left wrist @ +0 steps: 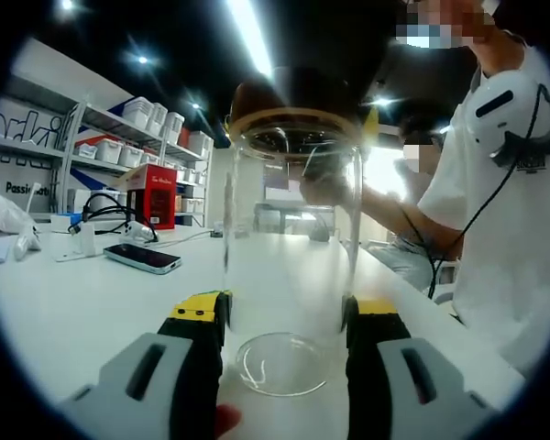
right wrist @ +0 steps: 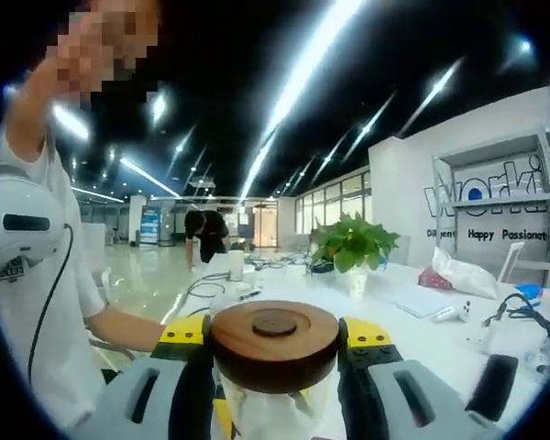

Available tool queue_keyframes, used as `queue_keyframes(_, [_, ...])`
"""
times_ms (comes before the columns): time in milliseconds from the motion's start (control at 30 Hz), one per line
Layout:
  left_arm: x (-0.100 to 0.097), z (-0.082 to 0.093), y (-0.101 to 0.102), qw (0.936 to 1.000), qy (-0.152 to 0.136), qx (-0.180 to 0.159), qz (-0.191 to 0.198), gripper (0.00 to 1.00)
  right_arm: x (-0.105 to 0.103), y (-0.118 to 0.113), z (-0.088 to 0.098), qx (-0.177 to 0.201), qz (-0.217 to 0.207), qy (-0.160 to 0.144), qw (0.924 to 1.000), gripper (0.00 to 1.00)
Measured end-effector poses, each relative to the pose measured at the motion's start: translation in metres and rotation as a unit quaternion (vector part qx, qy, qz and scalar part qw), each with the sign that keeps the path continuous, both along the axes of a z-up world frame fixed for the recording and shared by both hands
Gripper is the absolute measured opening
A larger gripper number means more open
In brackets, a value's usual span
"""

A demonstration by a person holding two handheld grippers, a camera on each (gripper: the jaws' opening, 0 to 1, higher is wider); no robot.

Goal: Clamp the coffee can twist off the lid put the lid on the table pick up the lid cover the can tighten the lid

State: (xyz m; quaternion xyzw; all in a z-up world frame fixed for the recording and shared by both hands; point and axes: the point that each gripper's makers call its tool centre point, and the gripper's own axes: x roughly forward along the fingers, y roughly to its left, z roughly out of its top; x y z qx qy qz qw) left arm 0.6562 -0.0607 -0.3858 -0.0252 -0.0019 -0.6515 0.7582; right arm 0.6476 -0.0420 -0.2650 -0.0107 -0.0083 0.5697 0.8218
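While the white tabletop (left wrist: 82, 312) fills the lower part of the left gripper view, a clear glass can (left wrist: 291, 266) stands on it in the middle of the frame. The left claw (left wrist: 286, 316) squeezes the can near its bottom, one jaw on each side. In the right gripper view, the right claw (right wrist: 275, 337) grips the round brown wood lid (right wrist: 274, 344) at the bottom middle. The lid sits on top of the can. A phone (left wrist: 142, 258) lies at the left.
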Motion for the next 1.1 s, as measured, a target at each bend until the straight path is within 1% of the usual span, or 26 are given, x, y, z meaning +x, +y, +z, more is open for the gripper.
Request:
queue_keyframes(100, [0.000,0.000,0.000,1.0000,0.000,0.000,0.000,0.42,0.002,0.000,-0.001,0.003,-0.020,0.009,0.9998,0.49])
queue_keyframes(267, [0.000,-0.001,0.000,1.0000,-0.001,0.001,0.000,0.42,0.001,-0.003,-0.001,0.012,-0.054,0.003,0.9985,0.49])
queue_keyframes(500, [-0.001,-0.001,0.000,1.0000,-0.001,0.002,0.000,0.42,0.001,-0.005,-0.002,0.011,-0.102,-0.009,0.9947,0.49])
queue_keyframes(567, [0.000,-0.001,0.000,1.0000,-0.001,0.002,0.000,0.42,0.004,-0.007,-0.002,0.017,-0.120,0.002,0.9927,0.49])
queue_keyframes(633, [0.000,-0.001,0.001,1.0000,-0.001,0.002,0.001,0.42,0.004,-0.006,-0.002,0.019,-0.126,0.001,0.9919,0.49])
queue_keyframes(800, [0.001,-0.001,0.001,1.0000,-0.001,0.003,0.003,0.42,0.006,-0.008,-0.004,0.027,-0.159,0.012,0.9868,0.49])
queue_keyframes(1100, [0.002,-0.002,0.003,1.0000,-0.001,0.004,0.004,0.42,0.009,-0.010,-0.004,0.014,-0.214,0.014,0.9766,0.49])
